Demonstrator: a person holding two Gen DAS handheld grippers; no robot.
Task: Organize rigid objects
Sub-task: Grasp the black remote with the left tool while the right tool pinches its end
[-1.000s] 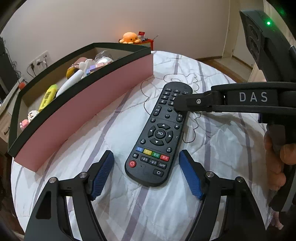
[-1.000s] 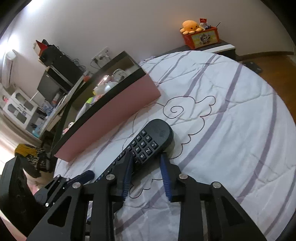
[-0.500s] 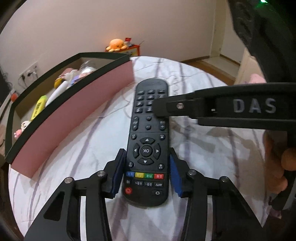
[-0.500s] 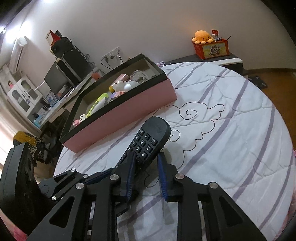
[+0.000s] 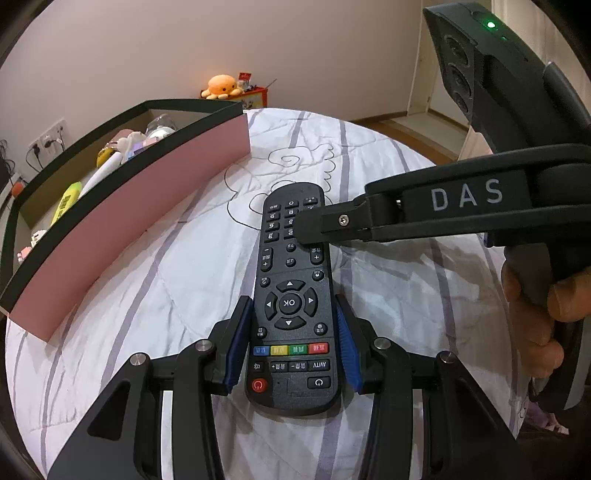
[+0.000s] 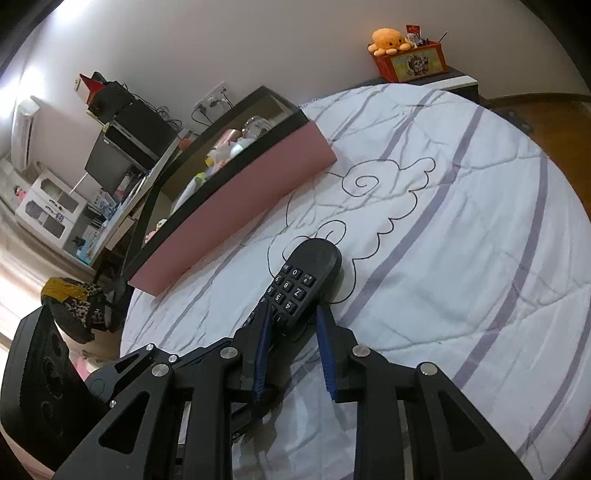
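At the bottom of the left wrist view, the left tool [image 5: 291, 314] is clamped on the long black plastic remote control [image 5: 290, 280], a blue ribbed pad on each side just below its round key ring. The remote lies on the white quilted bed cover with grey-purple stripes [image 5: 184, 280], its red power key nearest the lens. Its lettering reads upside down from here: "OK" in the ring and "AV/TV" on a lower key. Above centre, the right tool [image 5: 310, 230] comes in from the right edge with "DAS" in white on its arm. A person's hand [image 5: 532, 317] grips its handle.

Only the left view shows that word, the hand and a green light [image 5: 490, 25] at upper right. Only the right wrist view shows the number keys upright, 0, 8, 7, 5, 4 and 2. There the right tool's jaws are easing apart, with the pads at the remote's edges. That view alone shows a dark screen [image 6: 110, 162] and a white cabinet [image 6: 48, 210] at left.

A second ago the left tool's pads stood wide apart on either side of the remote.

Farther up left is a long pink-sided cardboard box with a black rim [image 5: 147, 206] holding small items, and beyond it an orange plush octopus [image 5: 221, 86].
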